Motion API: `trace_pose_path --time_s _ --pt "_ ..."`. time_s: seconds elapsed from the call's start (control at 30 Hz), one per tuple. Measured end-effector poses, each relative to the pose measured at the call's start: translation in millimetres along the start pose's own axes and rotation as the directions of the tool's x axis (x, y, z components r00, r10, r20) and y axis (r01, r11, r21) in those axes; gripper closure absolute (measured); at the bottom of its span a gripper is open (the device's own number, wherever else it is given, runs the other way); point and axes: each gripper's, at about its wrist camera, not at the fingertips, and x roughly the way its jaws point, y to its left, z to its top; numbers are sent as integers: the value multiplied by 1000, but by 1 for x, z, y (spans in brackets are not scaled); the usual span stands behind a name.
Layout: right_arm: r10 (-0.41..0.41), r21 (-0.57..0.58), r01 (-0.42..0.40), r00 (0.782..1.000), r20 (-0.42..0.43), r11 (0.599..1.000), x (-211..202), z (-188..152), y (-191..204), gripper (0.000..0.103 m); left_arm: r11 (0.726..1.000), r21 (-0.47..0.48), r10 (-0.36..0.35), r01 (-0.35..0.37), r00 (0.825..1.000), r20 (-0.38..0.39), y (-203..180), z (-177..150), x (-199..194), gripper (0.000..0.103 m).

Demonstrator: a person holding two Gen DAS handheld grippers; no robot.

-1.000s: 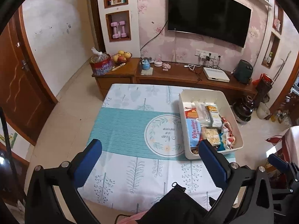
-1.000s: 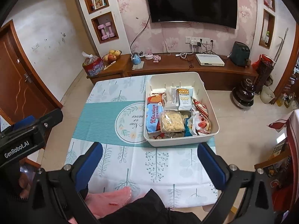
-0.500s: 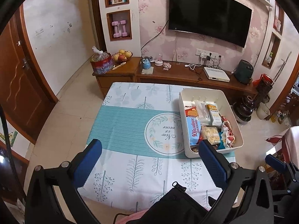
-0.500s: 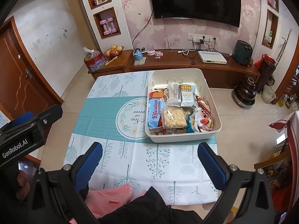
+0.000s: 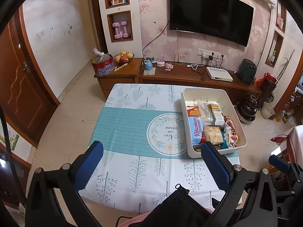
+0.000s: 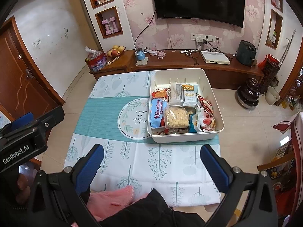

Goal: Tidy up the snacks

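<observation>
Bare tablecloth (image 5: 132,128) lying open between and ahead of the left jaws, white bin (image 6: 214,96) walling off the space ahead of the right jaws, snack packets (image 6: 176,117) crowding its near end.

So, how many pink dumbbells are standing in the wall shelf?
2. Both pink dumbbells stand upright, side by side, in the lower wall niche: the left one and the right one. Nothing appears hidden behind them.

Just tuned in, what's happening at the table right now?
A person holds a hand-held gripper in each hand above the table. The left hand-held gripper and right hand-held gripper are both open and empty, touching nothing. The white bin sits on the tablecloth, full of snack packs such as the blue biscuit pack, loosely jumbled. No snack is grasped.
</observation>
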Motion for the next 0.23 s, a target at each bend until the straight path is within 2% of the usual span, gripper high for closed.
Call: trace_pose_path --time_s 0.23 --pt "5 -1 -5 1000 -5 1000 2 -6 1 1 1000 2 6 -6 1000 0 0 -3 -2 0"
